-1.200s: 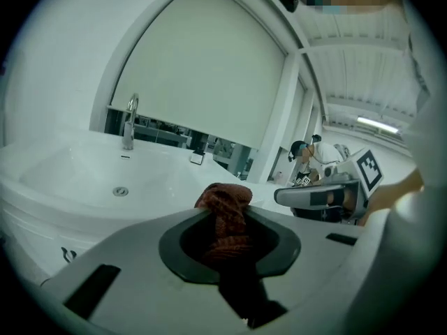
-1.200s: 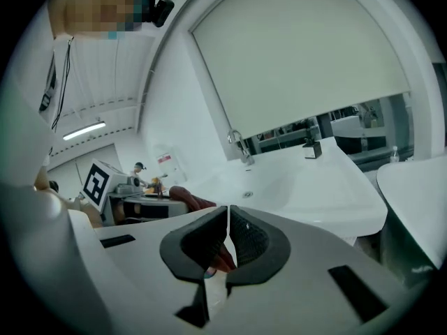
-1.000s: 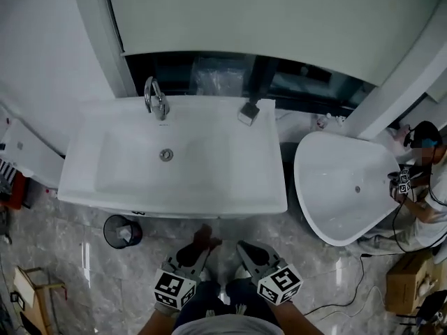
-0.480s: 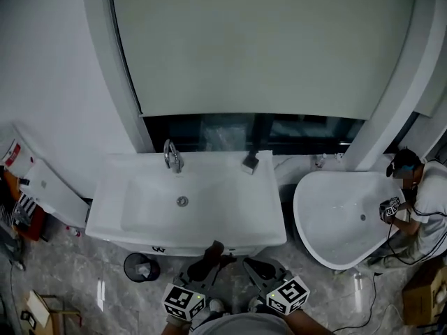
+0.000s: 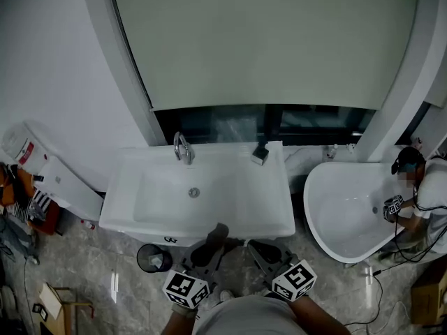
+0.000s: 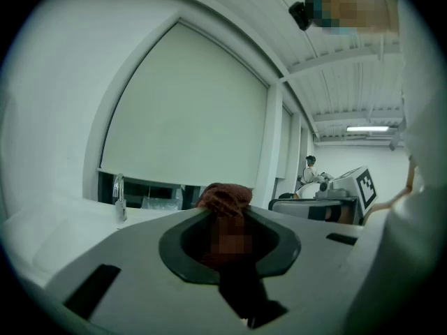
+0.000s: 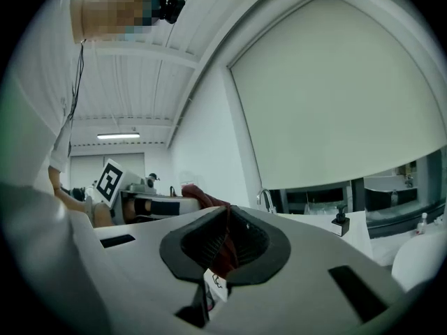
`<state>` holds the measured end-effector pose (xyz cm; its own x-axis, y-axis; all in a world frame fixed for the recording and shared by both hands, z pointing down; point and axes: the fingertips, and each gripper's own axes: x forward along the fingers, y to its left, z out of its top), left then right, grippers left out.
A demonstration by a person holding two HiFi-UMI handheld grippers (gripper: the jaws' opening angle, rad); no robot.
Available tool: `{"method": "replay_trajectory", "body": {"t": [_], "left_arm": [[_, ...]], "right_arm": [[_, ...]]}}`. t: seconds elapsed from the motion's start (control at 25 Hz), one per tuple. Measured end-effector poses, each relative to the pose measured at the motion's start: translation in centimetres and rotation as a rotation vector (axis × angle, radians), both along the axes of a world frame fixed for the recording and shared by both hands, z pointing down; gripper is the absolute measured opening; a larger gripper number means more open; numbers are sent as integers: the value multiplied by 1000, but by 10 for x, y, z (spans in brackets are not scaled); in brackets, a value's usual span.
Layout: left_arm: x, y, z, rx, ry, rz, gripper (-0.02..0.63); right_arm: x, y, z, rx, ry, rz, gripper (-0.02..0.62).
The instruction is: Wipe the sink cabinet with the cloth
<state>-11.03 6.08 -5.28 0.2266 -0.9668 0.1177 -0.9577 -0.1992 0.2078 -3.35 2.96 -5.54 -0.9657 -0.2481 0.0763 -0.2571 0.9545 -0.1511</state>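
The sink cabinet [image 5: 199,230] carries a white basin with a chrome faucet [image 5: 183,147] and a soap dispenser [image 5: 260,153] at its back. My left gripper [image 5: 214,239] sits just below the basin's front edge, shut on a dark red cloth [image 5: 219,229]. In the left gripper view the cloth [image 6: 225,198] bulges up between the jaws. My right gripper [image 5: 261,247] is beside it, to the right. In the right gripper view red fabric with a white label [image 7: 216,283] is pinched in its closed jaws.
A white bathtub [image 5: 349,208] stands right of the cabinet, and a person [image 5: 422,187] crouches at its far side. A black bin [image 5: 154,258] sits on the marble floor under the cabinet's left end. A white fixture [image 5: 66,187] is at the left, with cables at the lower right.
The view has lifted, so the basin now sits lower and further right in the frame. Both grippers have come up close to its front edge, with the cloth still held.
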Motion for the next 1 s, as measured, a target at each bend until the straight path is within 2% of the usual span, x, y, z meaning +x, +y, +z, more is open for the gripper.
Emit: {"method": "replay_trajectory", "body": {"t": [0.16, 0.36, 1.0], "left_arm": [[1, -1, -5, 10, -10, -12, 63], [4, -3, -6, 18, -5, -22, 63], [5, 13, 1, -1, -4, -38, 63]], "right_arm": [[2, -8, -8, -1, -32, 3, 28], [7, -16, -13, 45, -30, 20, 26], [22, -8, -4, 24, -22, 40, 26]]}}
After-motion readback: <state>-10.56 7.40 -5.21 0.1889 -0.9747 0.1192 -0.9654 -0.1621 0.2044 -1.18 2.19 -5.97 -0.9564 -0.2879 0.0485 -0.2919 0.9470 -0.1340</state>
